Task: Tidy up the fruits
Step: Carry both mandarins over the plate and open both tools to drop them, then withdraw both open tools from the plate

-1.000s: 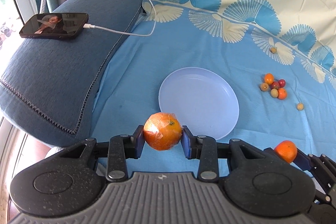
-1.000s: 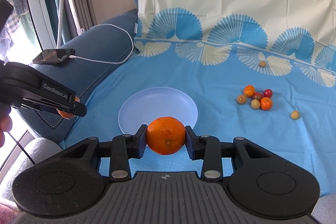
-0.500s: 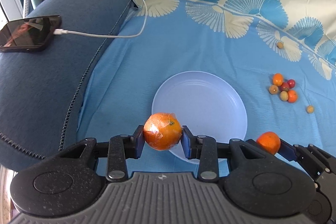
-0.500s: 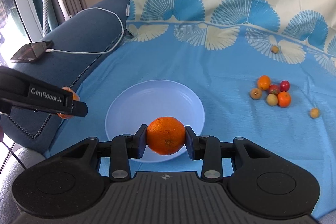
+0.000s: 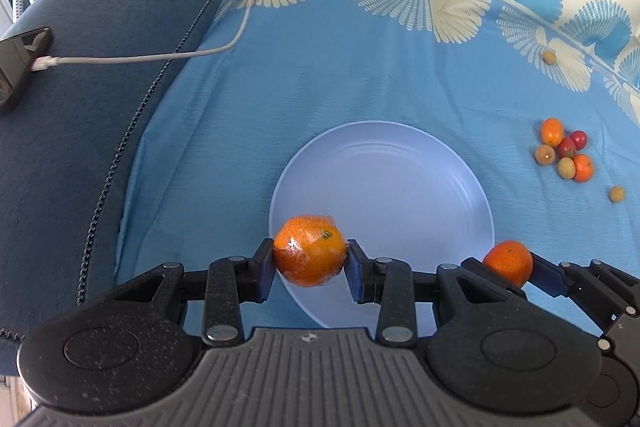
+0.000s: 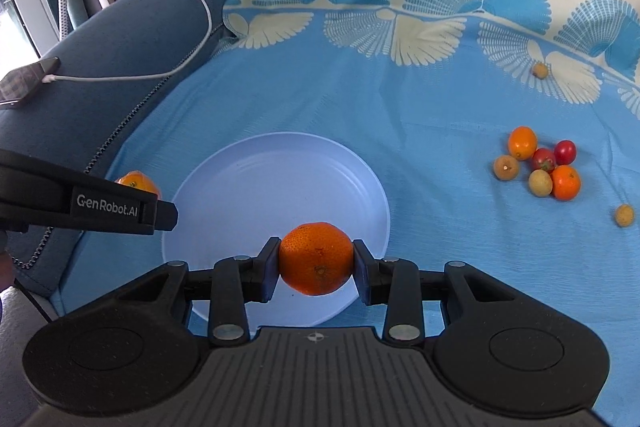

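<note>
From the left wrist view, I saw my left hand-held gripper [image 5: 310, 269] clamped on a round orange wrapped in clear film [image 5: 310, 250], both blue pads pressed against its sides. The wrapped orange hung above the near left rim of the round pale-blue plastic plate [image 5: 382, 203], which lay on the blue cloth with white fan pattern [image 5: 320, 87]. At the lower right, my right hand-held gripper [image 5: 516, 269] held a bare round orange [image 5: 507, 261], at the plate's near right edge in this view. To the right of the plate, well apart from it, sat a cluster of small fruits, orange, red and tan [image 5: 564, 155], with a single tan one [image 5: 617, 194] just beyond and another [image 5: 549, 57] farther back on the cloth's pattern. A black phone [image 5: 20, 67] with a white charging cable [image 5: 160, 57] rested on the dark blue sofa arm [image 5: 100, 87] at left.

From the right wrist view, my right hand-held gripper [image 6: 316, 269] was closed on the bare orange [image 6: 316, 258], held over the near part of the plate [image 6: 280, 187]. The left hand-held gripper [image 6: 160, 213] reached in from the left edge, the wrapped orange [image 6: 136, 183] partly hidden behind its finger, just left of the plate's rim. The small-fruit cluster [image 6: 540, 167] lay on the cloth to the right.
</note>
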The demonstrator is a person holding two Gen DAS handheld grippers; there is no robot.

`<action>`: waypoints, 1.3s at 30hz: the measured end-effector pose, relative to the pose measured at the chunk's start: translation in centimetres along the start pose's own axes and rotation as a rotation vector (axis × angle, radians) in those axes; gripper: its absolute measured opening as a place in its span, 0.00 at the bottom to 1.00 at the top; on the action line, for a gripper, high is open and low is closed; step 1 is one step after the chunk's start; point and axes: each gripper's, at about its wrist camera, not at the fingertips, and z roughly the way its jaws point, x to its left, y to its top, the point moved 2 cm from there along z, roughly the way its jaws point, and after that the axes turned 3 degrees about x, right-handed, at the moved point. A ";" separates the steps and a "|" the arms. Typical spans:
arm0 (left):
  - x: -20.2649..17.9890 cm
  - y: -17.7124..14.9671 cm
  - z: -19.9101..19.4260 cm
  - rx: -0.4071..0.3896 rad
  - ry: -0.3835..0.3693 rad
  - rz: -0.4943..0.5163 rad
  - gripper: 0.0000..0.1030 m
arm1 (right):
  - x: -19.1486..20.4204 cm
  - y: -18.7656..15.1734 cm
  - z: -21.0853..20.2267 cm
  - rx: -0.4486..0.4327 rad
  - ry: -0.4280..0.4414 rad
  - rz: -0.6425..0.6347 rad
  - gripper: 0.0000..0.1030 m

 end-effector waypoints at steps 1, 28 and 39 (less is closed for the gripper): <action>-0.1 0.1 0.2 0.002 0.001 0.003 0.39 | -0.1 0.0 0.2 0.003 0.000 0.000 0.38; 2.0 -2.9 -5.1 -0.033 0.012 -0.029 1.00 | 0.0 -0.5 -4.2 0.075 0.035 0.075 0.87; 2.5 -7.7 -11.5 -0.112 0.025 -0.031 1.00 | 1.4 -3.0 -11.5 -0.007 0.040 0.076 0.89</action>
